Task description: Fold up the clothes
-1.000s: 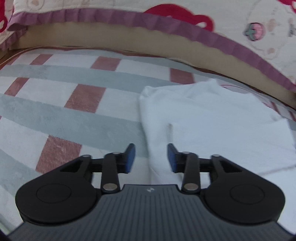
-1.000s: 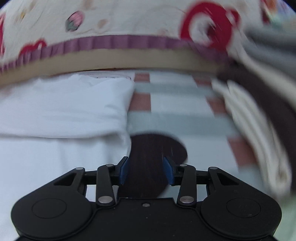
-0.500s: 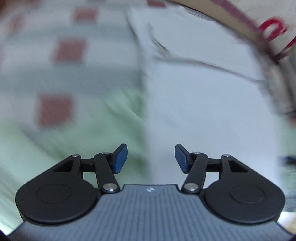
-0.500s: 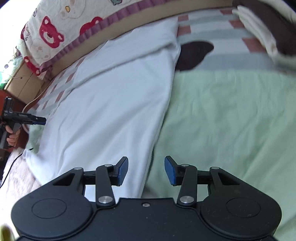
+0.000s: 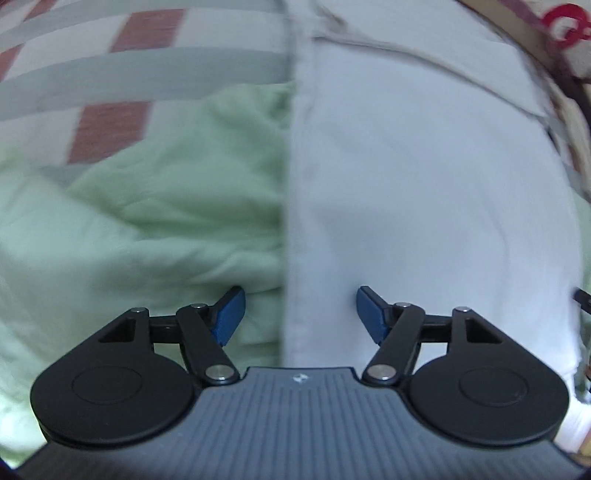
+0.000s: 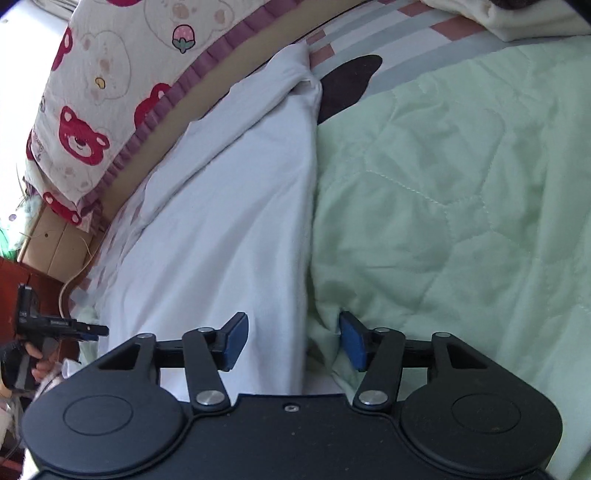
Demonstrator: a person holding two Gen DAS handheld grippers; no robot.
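A white garment (image 5: 417, 177) lies stretched out lengthways on the bed, its sides folded in to straight edges. My left gripper (image 5: 299, 314) is open over its left edge, one blue pad above the green quilt, the other above the white cloth. In the right wrist view the same white garment (image 6: 236, 206) runs up towards the headboard. My right gripper (image 6: 293, 341) is open and straddles its right edge near the bottom hem. Neither gripper holds anything. The left gripper (image 6: 62, 326) also shows at the far left of the right wrist view, held in a hand.
A pale green quilt (image 6: 461, 192) lies under and beside the garment, over a checked red, grey and white sheet (image 5: 122, 66). A bear-print pillow (image 6: 96, 92) and padded headboard sit at the far end. A dark patch (image 6: 347, 83) lies by the garment's top corner; folded cream fabric (image 6: 491, 18) at top right.
Both grippers pulled back from the garment's top end to its lower part and opened wider. The right gripper no longer hovers over the dark patch.
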